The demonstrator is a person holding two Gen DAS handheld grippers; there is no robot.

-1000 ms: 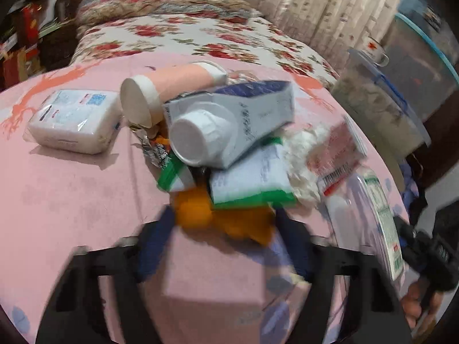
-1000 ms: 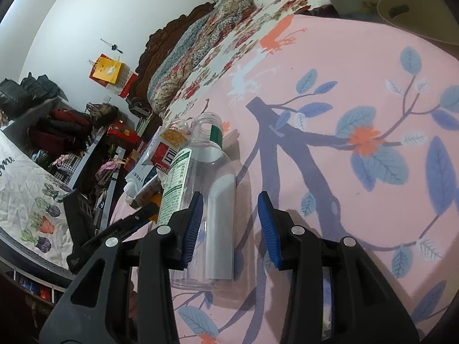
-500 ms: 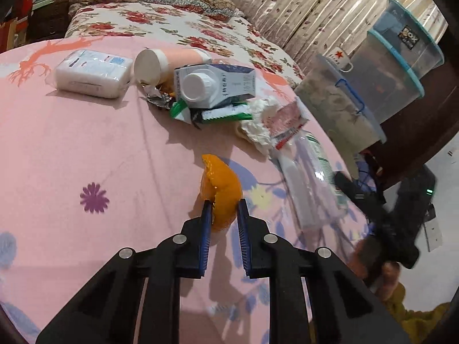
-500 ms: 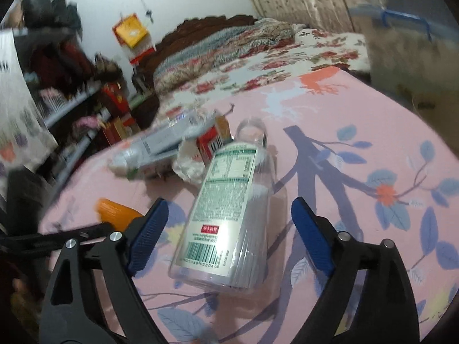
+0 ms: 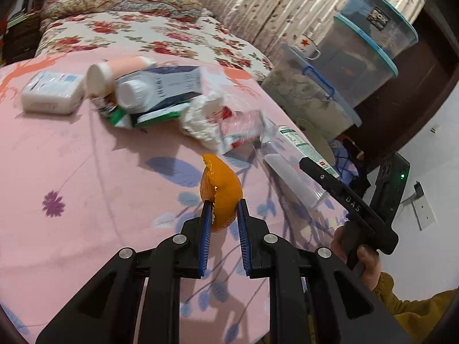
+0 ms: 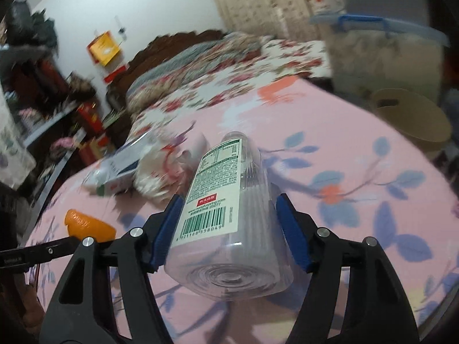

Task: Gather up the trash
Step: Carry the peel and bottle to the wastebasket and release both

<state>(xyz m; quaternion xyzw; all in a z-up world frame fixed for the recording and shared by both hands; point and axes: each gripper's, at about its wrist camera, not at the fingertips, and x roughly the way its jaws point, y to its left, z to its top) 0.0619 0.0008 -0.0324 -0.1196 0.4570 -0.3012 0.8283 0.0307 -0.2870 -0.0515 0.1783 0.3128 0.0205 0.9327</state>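
Observation:
My left gripper (image 5: 224,215) is shut on an orange peel (image 5: 221,192) and holds it above the pink cloth. The peel also shows in the right wrist view (image 6: 89,228). My right gripper (image 6: 229,218) is shut on a clear plastic bottle (image 6: 229,212) with a green-and-white label, lifted off the cloth. In the left wrist view the bottle (image 5: 295,160) lies along the right gripper's fingers. The trash pile holds a white carton (image 5: 160,86), a pink tube (image 5: 114,70), crumpled tissue (image 5: 200,126) and a red wrapper (image 5: 243,126).
A white tissue pack (image 5: 51,93) lies at the far left of the pink cloth (image 5: 86,172). Stacked plastic bins (image 5: 358,48) stand to the right. A tan round lid (image 6: 413,117) sits beside the bed edge. A floral bed (image 5: 137,31) is behind.
My left gripper closed on the orange peel and lifted it back from the pile. My right gripper opened wide around the bottle, then closed on it and raised it.

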